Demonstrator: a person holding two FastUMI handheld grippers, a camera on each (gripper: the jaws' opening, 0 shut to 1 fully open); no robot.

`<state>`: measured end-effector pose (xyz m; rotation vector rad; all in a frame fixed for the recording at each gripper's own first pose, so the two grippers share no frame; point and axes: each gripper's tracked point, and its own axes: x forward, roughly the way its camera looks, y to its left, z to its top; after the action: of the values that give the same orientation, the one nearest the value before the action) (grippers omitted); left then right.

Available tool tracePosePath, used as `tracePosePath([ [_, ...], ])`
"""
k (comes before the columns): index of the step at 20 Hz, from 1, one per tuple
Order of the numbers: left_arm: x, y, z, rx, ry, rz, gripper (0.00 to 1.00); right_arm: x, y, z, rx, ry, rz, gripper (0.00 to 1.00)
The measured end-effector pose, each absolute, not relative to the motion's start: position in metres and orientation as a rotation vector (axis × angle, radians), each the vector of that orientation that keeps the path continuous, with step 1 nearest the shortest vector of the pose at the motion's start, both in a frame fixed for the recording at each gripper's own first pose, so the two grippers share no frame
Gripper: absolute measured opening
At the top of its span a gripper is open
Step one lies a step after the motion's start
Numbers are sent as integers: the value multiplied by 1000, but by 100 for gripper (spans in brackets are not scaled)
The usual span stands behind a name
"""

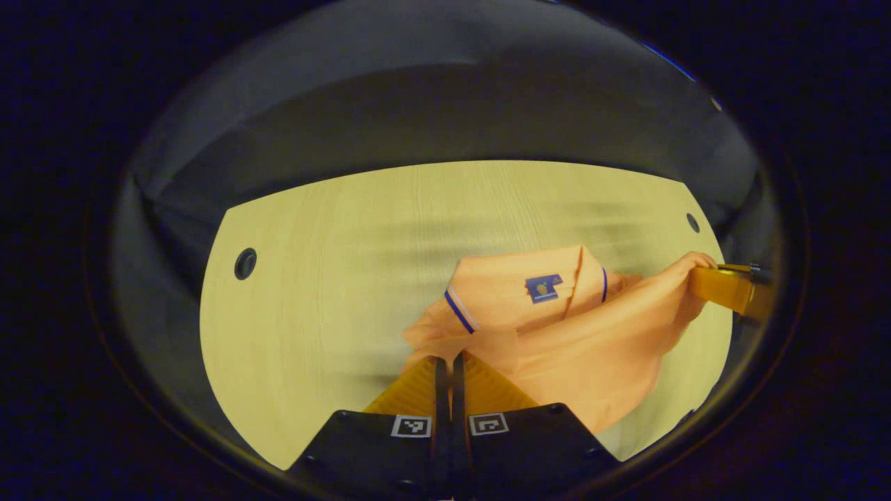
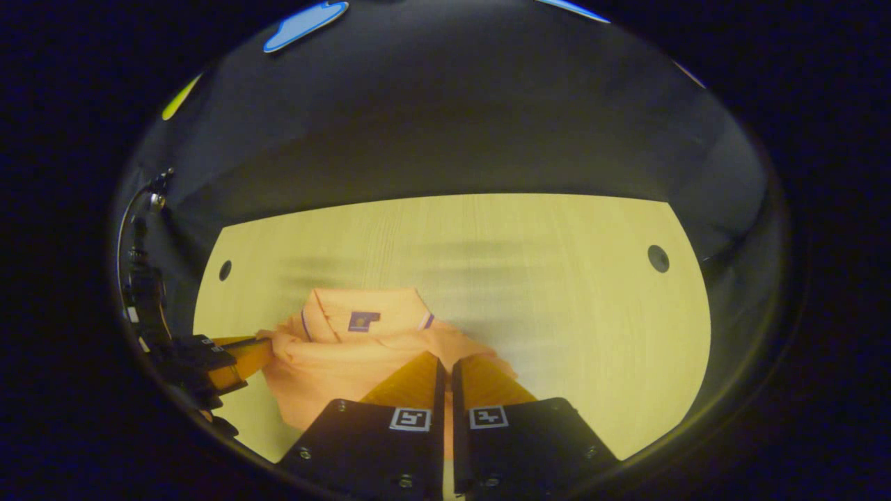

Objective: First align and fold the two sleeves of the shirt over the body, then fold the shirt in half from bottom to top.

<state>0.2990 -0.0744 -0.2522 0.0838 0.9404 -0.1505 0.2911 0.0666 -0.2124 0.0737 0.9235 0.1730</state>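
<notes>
The left gripper's [image 1: 450, 362] fingers [image 1: 418, 386] are pressed together on the near hem of the orange polo shirt [image 1: 557, 334]. The right gripper's [image 2: 445, 365] fingers [image 2: 480, 383] are likewise clamped on that hem farther along, also seen at the right edge of the left gripper view. The shirt lies bunched on the pale wooden counter [image 1: 334, 278], collar and blue chest patch [image 1: 543, 287] on the far side, its near edge lifted between both grippers.
</notes>
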Motion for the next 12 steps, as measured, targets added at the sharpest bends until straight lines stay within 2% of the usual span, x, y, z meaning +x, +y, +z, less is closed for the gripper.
tracePosePath([
  [1,307,-73,-253,63,940,-145,6,298,68,-216,69,920,173,6],
  [4,336,-69,-259,-2,935,-129,5,317,72,-224,62,911,175,6],
  [5,344,-65,-261,-9,935,-124,10,322,75,-228,63,908,177,6],
  [6,353,-62,-262,-13,935,-123,5,329,76,-231,66,904,179,6],
  [7,361,-61,-264,-14,935,-124,5,334,78,-235,66,903,181,6],
  [8,368,-60,-265,-17,937,-126,10,340,78,-237,67,901,182,6],
  [9,374,-59,-268,-18,938,-126,5,348,82,-240,67,896,183,6],
  [12,390,-56,-275,14,929,-124,5,356,83,-244,59,885,187,6],
])
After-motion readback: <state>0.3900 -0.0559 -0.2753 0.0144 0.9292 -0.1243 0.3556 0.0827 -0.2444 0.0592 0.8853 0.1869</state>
